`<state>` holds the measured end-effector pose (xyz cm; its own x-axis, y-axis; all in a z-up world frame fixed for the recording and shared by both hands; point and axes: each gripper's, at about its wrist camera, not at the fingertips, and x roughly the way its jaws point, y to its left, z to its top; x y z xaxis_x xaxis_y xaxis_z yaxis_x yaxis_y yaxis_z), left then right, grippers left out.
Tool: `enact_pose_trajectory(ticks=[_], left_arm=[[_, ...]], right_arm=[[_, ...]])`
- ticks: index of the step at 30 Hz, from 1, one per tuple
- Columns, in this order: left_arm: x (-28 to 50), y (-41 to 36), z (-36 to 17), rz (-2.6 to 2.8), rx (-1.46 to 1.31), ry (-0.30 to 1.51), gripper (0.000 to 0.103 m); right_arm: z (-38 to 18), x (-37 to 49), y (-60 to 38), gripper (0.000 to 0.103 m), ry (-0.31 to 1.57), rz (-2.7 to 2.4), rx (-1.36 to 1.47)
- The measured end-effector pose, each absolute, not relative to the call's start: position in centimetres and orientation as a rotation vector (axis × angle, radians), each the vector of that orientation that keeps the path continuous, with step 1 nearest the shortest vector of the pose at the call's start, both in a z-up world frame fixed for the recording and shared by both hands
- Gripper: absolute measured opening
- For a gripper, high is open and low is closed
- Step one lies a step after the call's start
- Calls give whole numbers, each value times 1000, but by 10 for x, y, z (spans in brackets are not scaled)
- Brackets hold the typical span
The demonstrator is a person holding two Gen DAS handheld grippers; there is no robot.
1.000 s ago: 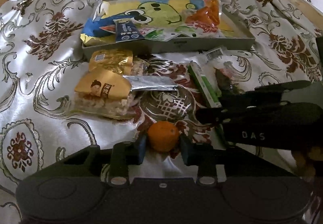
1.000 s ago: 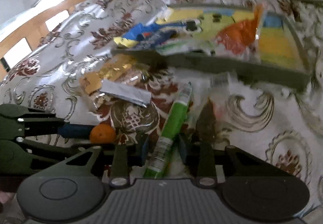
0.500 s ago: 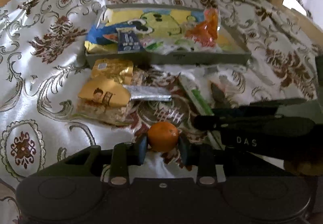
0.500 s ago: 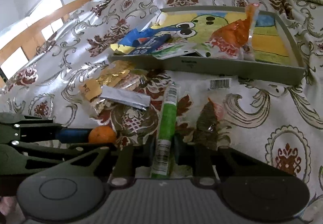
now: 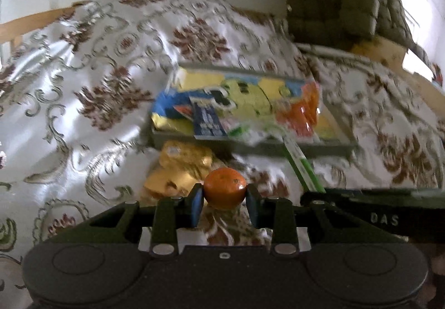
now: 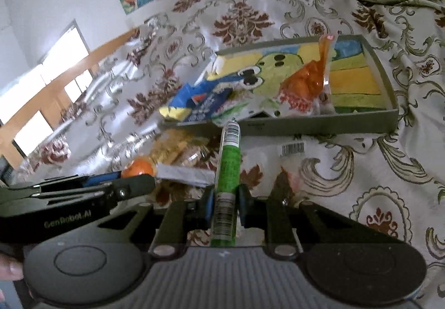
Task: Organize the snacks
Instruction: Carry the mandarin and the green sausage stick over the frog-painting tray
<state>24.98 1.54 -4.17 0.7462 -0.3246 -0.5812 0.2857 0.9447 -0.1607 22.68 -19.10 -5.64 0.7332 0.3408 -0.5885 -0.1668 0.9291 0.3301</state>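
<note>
Straight ahead of both claws, beyond the loose packets, we have the tray. Our left gripper pinches the orange; our right gripper is clamped on the green stick pack, whose long axis points at the tray's near wall. The right looks nearer, so we judge it goes first.
</note>
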Motion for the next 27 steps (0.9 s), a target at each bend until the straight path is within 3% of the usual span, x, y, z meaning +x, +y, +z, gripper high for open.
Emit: enact_pose_trajectory(ticks=[16, 27], left_arm=[[350, -7, -18, -280, -199, 506, 35], [402, -7, -43, -261, -210, 518, 35]], right_arm=[[-33, 275, -210, 20, 544, 238, 322], [-39, 344, -216, 20, 483, 197, 382]])
